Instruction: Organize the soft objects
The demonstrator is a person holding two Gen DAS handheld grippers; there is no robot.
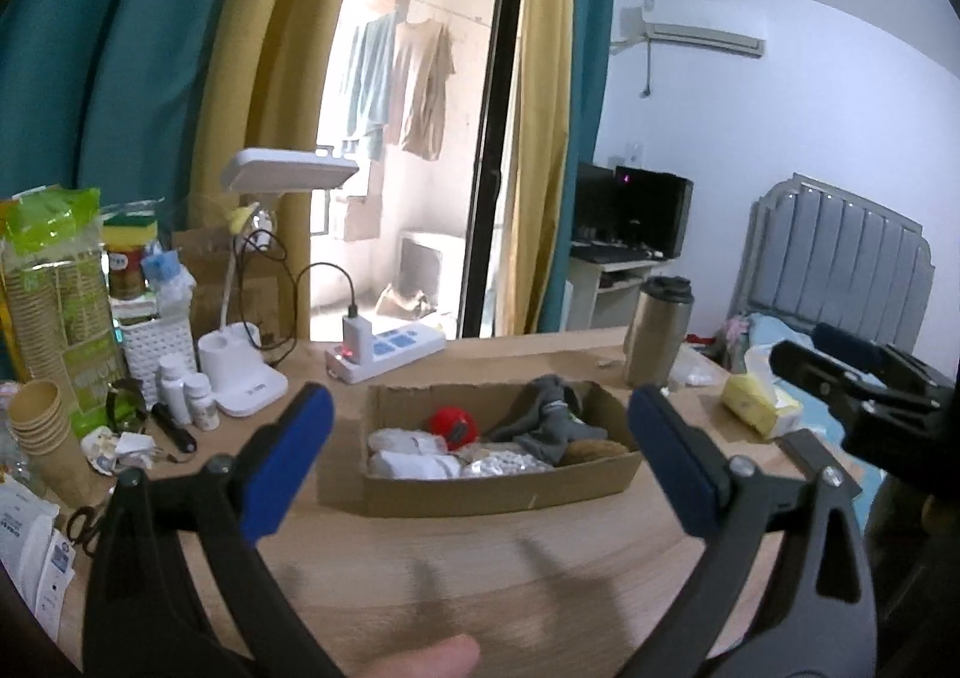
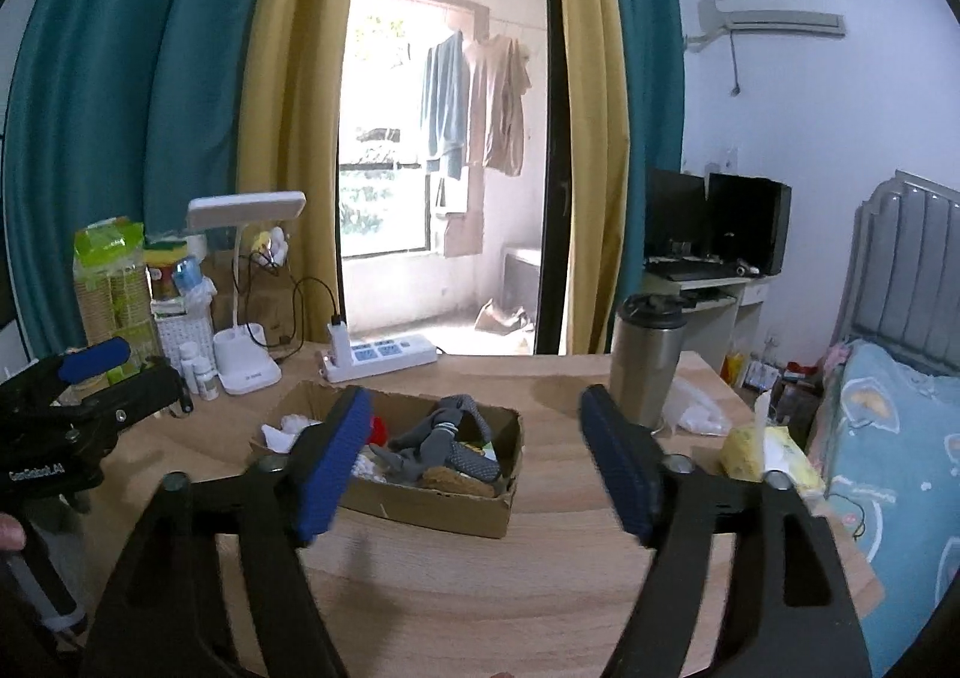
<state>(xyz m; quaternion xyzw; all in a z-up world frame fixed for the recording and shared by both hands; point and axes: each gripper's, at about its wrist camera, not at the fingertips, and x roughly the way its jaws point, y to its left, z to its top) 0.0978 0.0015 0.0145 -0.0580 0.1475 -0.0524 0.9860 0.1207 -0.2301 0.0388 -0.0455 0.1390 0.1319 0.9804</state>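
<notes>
A shallow cardboard box (image 1: 480, 489) sits on the wooden table and holds soft things: grey socks (image 1: 549, 417), a red soft item (image 1: 454, 424), white rolled socks (image 1: 414, 456) and a brown piece (image 1: 594, 450). The box also shows in the right wrist view (image 2: 444, 510), with the grey socks (image 2: 438, 435) on top. My left gripper (image 1: 480, 450) is open and empty, held above the table in front of the box. My right gripper (image 2: 474, 459) is open and empty, to the right of the left one, also short of the box.
A steel tumbler (image 2: 645, 360) stands right of the box. A yellow tissue pack (image 2: 768, 459) lies at the table's right edge. A white power strip (image 1: 387, 351), a desk lamp (image 1: 252, 378), pill bottles (image 1: 186, 393), paper cups (image 1: 45, 432) and a white basket (image 1: 159, 345) crowd the left. A bed (image 2: 894, 438) is on the right.
</notes>
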